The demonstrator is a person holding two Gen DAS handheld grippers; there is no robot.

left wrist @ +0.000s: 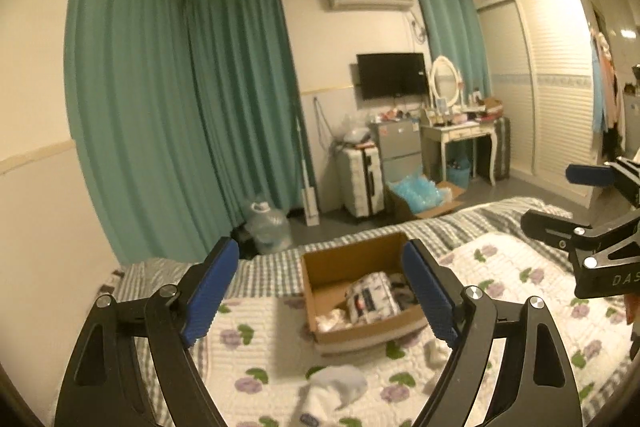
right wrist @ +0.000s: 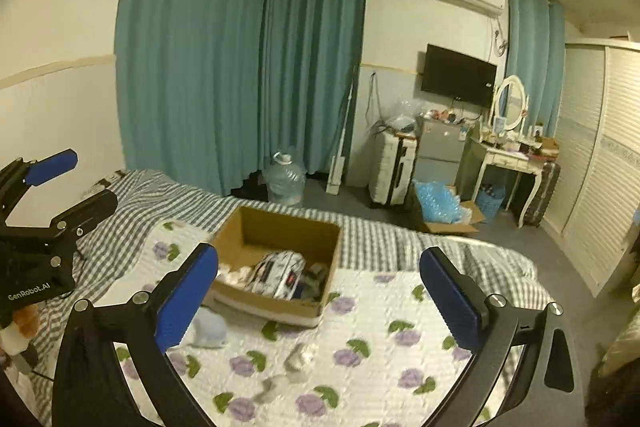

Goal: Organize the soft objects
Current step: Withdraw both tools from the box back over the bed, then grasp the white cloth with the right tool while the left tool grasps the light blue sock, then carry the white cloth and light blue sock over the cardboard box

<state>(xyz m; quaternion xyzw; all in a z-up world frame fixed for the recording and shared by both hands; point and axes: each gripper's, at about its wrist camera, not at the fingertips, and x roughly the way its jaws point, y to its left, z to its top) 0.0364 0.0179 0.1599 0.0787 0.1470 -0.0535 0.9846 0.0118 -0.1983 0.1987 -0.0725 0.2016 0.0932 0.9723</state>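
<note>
An open cardboard box sits on the bed's floral quilt. Inside lie a white patterned soft bundle and other small soft items. A pale blue-white cloth lies on the quilt in front of the box, and small white pieces lie near it. My left gripper is open and empty above the quilt, facing the box. My right gripper is open and empty, also facing the box. Each gripper shows in the other's view.
A grey checked blanket covers the bed's far part. Beyond the bed stand a water jug, a white suitcase, a floor box of blue packing, a dressing table and teal curtains. A wardrobe is at right.
</note>
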